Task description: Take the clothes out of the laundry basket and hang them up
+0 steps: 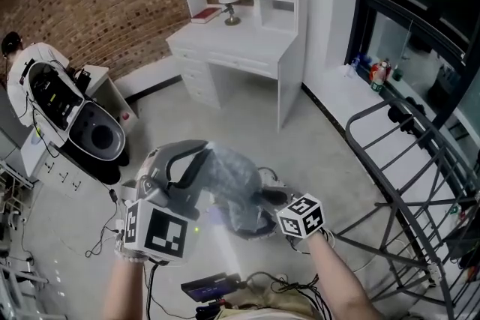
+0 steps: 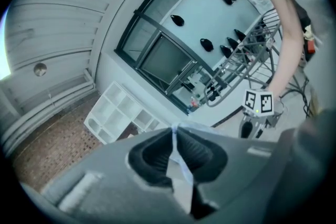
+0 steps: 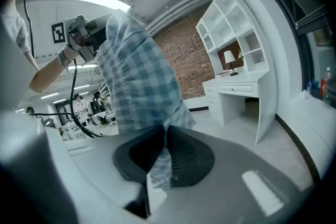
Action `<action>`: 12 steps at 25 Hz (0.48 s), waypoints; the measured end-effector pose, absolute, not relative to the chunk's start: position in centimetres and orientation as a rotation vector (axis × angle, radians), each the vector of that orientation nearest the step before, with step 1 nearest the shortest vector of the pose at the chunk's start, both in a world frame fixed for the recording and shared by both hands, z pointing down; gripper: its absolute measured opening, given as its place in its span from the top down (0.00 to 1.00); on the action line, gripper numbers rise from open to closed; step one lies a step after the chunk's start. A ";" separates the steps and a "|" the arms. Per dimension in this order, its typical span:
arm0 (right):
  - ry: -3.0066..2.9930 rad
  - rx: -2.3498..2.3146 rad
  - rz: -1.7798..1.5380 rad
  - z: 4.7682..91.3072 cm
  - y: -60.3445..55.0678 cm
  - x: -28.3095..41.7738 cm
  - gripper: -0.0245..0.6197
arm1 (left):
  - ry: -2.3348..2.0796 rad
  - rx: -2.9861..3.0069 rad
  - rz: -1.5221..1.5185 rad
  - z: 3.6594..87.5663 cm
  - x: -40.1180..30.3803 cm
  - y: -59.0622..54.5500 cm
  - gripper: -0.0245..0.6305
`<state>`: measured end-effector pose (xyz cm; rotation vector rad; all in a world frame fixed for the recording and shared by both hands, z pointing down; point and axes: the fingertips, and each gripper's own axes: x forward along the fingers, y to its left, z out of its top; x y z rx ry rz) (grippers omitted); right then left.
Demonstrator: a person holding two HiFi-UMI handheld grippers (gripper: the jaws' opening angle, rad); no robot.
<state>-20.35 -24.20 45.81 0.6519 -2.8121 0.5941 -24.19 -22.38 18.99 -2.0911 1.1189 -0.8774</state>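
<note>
Garment (image 3: 139, 81) (checked, likely light and limp) hangs in the air between both tools, left of the rack (image 1: 420, 183). Left gripper (image 2: 175, 139) and right gripper (image 3: 164, 139) each clamp its fabric. Expect sagging; hold edges, well apart.

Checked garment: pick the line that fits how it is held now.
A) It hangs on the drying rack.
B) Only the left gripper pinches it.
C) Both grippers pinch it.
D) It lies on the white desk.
C: the right gripper has its jaws closed on the checked garment, and the left gripper pinches a fold of the same cloth in its own view.
</note>
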 end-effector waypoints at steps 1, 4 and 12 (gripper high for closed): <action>-2.795 0.683 0.562 45.8 -24.4 -20.1 0.92 | 1.127 -2.095 -0.882 19.1 -24.5 -22.5 0.93; -2.722 0.838 0.498 45.7 -25.8 -17.7 0.93 | 1.156 -2.106 -0.896 19.9 -25.5 -23.0 0.93; -2.449 1.368 0.182 40.4 -28.4 -5.3 0.93 | 1.195 -2.140 -0.953 23.5 -26.8 -25.6 0.93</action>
